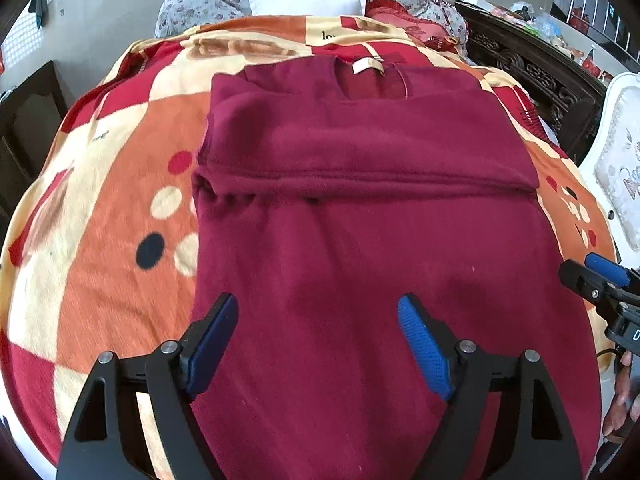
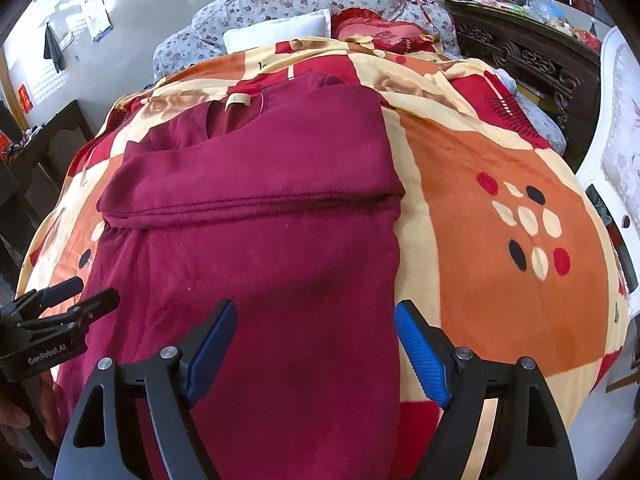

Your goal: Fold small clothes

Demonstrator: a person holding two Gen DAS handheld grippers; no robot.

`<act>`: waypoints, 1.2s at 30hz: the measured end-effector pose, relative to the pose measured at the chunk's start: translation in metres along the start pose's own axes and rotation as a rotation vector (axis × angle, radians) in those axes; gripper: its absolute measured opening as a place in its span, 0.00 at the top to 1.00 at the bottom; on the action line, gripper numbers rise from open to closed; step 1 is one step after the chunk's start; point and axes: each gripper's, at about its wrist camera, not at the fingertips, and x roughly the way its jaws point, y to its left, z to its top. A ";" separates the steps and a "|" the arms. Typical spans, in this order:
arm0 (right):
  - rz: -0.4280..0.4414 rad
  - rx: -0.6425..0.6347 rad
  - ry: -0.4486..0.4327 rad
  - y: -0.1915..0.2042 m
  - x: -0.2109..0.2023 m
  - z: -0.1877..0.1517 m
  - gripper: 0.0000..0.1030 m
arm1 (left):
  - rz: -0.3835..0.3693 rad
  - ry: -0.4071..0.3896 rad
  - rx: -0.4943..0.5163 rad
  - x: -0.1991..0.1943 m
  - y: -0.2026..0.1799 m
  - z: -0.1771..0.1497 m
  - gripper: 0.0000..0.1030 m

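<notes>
One dark maroon fleece sweater (image 1: 360,208) lies flat on the bed, its long axis running straight away from me, collar and cream neck label (image 1: 367,66) at the far end and the hem end nearest me. Its sleeves are folded across the chest, making a thick band with a straight edge crossing the body from side to side. Under it spreads a fleece blanket of orange, cream and red blocks with dots (image 2: 500,208). My left hand-held gripper (image 1: 318,344) hovers over the near-left part of the sweater, blue pads apart and clamping nothing. My right hand-held gripper (image 2: 314,346) hangs over the sweater's near-right edge, pads likewise spread, with the right pad above the blanket. Beyond the blanket sit a white pillow (image 1: 308,3) and a grey floral quilt (image 2: 304,0).
</notes>
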 end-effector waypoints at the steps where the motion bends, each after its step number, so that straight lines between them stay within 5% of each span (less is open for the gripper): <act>1: 0.001 0.003 0.001 -0.001 0.000 -0.001 0.17 | -0.003 0.004 -0.002 0.000 -0.001 -0.003 0.21; 16: -0.020 0.051 0.051 -0.036 -0.007 -0.029 0.14 | -0.003 0.044 -0.024 0.012 -0.001 -0.023 0.21; 36: 0.033 0.005 0.058 -0.005 0.004 -0.026 0.14 | 0.027 0.043 0.026 0.018 -0.014 -0.028 0.18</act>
